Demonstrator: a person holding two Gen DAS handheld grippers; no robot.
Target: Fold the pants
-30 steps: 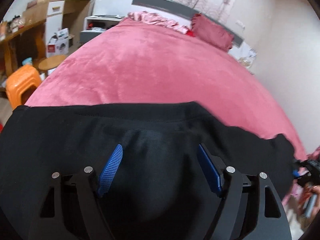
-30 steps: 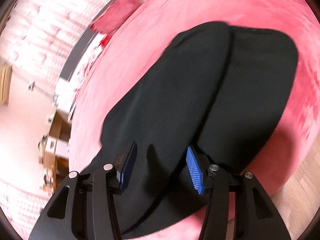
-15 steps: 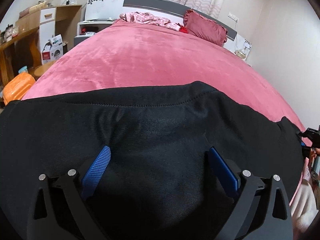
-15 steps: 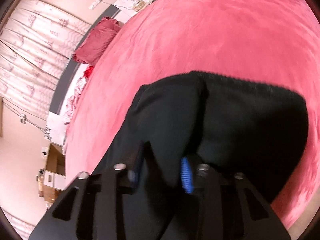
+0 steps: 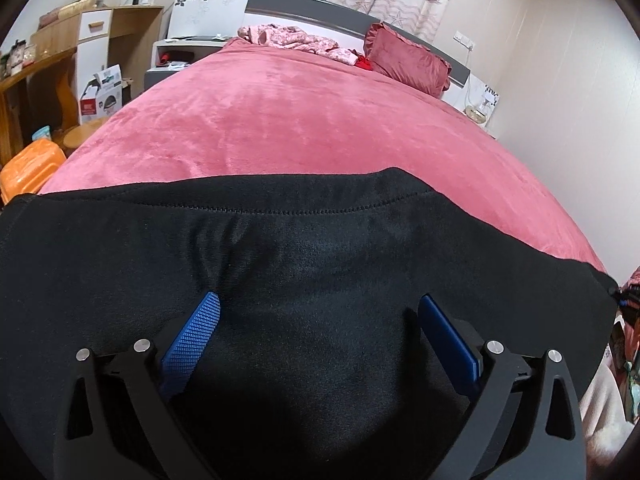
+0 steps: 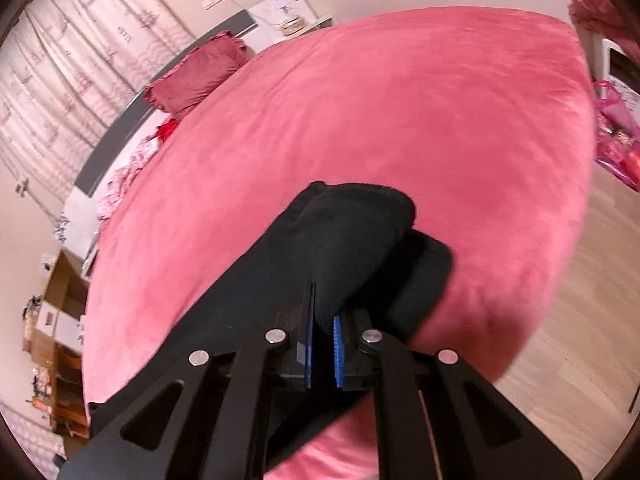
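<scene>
Black pants (image 5: 320,248) lie across the near edge of a bed with a pink cover (image 5: 304,120). My left gripper (image 5: 320,312) is open, its blue pads wide apart just over the black cloth below a stitched hem. My right gripper (image 6: 322,322) is shut on a bunched fold of the pants (image 6: 356,236) and lifts it off the pink cover (image 6: 400,120); a lower layer lies beneath it near the bed's corner. The far end of the pants is hidden below the grippers.
A red pillow (image 5: 408,60) and a pink garment (image 5: 296,40) lie by the headboard. An orange stool (image 5: 28,168), a desk and boxes stand to the left. Wooden floor (image 6: 580,320) and a pink bag (image 6: 616,136) lie past the bed's right side.
My right gripper has closed on the black cloth and raised a bunched fold. My left gripper has moved closer over the pants and stays open.
</scene>
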